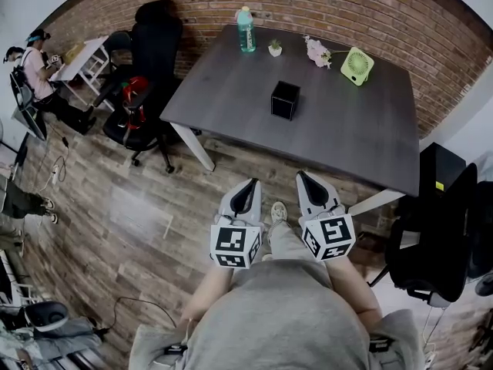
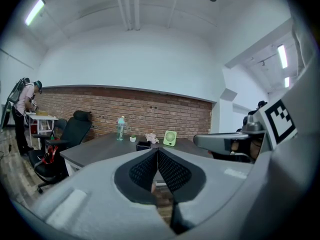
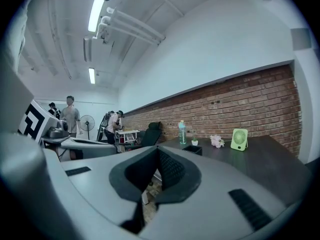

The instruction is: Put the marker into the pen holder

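Note:
The pen holder (image 1: 285, 99), a black open-topped cube, stands near the middle of the dark grey table (image 1: 362, 137). It shows small in the left gripper view (image 2: 143, 145) and in the right gripper view (image 3: 192, 148). I see no marker in any view. My left gripper (image 1: 248, 185) and right gripper (image 1: 303, 177) are held side by side over the wooden floor, short of the table's near edge. Both point toward the table. The left gripper (image 2: 157, 151) has its pads touching with nothing between them. So does the right gripper (image 3: 159, 150).
A teal bottle (image 1: 246, 29), a small potted plant (image 1: 275, 48), pink flowers (image 1: 316, 51) and a green fan (image 1: 357, 65) line the table's far side. Black office chairs (image 1: 150, 68) stand left of the table, another chair (image 1: 435, 237) at right. People (image 1: 35, 68) work at far left.

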Demonstrator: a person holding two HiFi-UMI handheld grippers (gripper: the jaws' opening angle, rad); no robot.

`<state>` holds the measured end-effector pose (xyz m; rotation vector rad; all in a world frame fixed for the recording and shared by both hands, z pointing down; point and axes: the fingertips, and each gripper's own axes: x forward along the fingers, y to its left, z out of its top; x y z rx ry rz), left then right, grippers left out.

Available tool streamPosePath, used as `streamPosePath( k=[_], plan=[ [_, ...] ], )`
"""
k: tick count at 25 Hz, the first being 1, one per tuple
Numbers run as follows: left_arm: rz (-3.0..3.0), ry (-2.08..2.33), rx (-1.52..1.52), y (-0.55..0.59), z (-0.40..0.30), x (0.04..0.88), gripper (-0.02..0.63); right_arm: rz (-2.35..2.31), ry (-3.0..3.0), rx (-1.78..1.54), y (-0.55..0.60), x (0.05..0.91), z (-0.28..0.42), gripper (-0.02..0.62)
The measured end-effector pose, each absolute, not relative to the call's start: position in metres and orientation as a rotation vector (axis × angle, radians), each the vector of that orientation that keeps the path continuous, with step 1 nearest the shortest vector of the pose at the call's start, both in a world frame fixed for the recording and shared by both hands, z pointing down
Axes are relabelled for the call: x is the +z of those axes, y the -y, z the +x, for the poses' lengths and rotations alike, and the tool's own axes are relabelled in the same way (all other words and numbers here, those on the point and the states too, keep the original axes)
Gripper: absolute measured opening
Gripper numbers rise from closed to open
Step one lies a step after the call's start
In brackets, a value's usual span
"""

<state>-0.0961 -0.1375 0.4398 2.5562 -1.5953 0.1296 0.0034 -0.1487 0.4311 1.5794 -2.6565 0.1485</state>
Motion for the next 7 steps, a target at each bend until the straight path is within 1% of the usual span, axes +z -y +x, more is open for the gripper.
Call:
streamPosePath(
  k=[7],
  plan=[
    [2.546, 1.595, 0.135, 0.1420, -0.0974, 0.4431, 0.018, 1.576, 2.662, 0.145, 0.1528, 0.4281, 0.0016, 0.000]
  ],
)
